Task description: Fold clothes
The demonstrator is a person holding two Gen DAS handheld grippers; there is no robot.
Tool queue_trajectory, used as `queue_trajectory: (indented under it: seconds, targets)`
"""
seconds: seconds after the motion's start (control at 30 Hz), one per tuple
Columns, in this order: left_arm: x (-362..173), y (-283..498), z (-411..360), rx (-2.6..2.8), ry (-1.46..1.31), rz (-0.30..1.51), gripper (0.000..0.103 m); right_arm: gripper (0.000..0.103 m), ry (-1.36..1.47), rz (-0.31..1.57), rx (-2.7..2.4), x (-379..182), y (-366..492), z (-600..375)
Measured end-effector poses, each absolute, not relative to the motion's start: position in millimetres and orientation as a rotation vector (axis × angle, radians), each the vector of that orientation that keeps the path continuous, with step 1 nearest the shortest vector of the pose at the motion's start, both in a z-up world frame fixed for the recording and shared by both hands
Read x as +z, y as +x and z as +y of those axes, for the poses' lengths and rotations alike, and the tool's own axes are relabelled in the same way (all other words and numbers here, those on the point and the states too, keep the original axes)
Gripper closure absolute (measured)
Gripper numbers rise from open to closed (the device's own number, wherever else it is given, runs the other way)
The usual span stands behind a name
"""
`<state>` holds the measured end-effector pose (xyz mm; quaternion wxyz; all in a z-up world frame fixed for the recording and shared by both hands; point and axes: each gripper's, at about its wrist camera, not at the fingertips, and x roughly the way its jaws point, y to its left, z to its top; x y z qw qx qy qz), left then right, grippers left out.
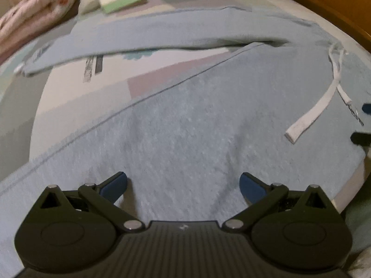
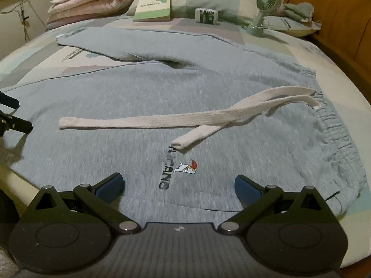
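Hovering low over the near leg of the grey sweatpants [image 2: 162, 106], spread flat on the bed [image 2: 336, 69] with legs splayed apart and waistband to the right. Both left gripper [image 1: 183, 181] and right gripper [image 2: 179, 183] standing with jaws wide apart, holding nothing. Probably best: tucking the loose white drawstring [image 2: 162, 118] aside, pinching the near edge at two spaced points, carrying it evenly onto the far leg.

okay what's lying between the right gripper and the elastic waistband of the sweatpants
In the right wrist view, between the right gripper and the waistband lie the printed logo and the white drawstring.
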<state>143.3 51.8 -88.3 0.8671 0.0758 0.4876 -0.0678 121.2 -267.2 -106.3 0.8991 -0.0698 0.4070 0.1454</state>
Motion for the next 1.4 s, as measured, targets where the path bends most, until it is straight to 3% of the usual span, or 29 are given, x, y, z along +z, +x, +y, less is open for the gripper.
queue_trajectory:
  seconds: [0.2,0.63,0.97,1.2,1.4]
  targets:
    - [-63.5,123.0,25.6,-0.209,0.223,0.93,0.001,0.0,-0.169,0.871,0.292,-93.8,131.0,-275.7]
    - [-90.2,94.1,-14.2,-0.306,0.216,1.047,0.001,0.0,-0.109,0.849,0.24,-106.2,119.5,-292.9]
    - [-65.6,112.7,-60.1,-0.356,0.287,0.931,0.001,0.0,-0.113,0.854,0.259,-105.1,120.1,-296.3]
    - [-98.3,120.6,-69.0,-0.327,0.212,0.994,0.001,0.0,-0.123,0.842,0.333,-104.5,116.0,-305.3]
    - [-96.2,124.1,-73.8,-0.308,0.23,1.038,0.001,0.0,-0.131,0.833,0.372,-104.4,113.6,-310.1]
